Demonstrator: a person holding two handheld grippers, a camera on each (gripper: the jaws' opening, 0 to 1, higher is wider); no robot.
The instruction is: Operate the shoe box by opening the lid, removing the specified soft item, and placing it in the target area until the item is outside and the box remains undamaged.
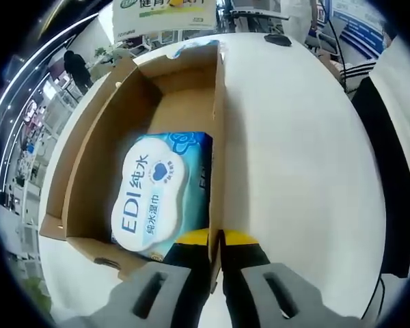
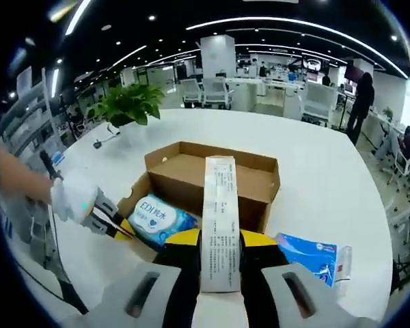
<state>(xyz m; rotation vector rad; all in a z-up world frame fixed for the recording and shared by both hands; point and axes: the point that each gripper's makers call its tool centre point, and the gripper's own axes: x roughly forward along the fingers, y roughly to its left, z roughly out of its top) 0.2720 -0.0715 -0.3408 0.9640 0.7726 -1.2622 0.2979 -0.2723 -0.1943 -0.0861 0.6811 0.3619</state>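
Observation:
A brown cardboard shoe box (image 1: 96, 160) lies open on a white table, with its inside showing. A blue-and-white pack of wet wipes (image 1: 157, 195) lies in the end nearest my left gripper. My left gripper (image 1: 216, 240) is shut on the box's right side wall (image 1: 217, 137), one yellow-tipped jaw on each side. In the right gripper view the box (image 2: 212, 181) sits ahead with the wipes pack (image 2: 157, 219) in its left end. The left gripper (image 2: 119, 231) grips the box's near left corner. My right gripper (image 2: 221, 240) is shut on a narrow white printed strip (image 2: 221, 205); I cannot tell whether it joins the box.
A second blue packet (image 2: 307, 256) lies on the white table (image 2: 321, 178) to the right of the box. A potted plant (image 2: 130, 102) stands at the table's far left. A person's hand (image 2: 17, 181) holds the left gripper. Office desks and chairs stand beyond.

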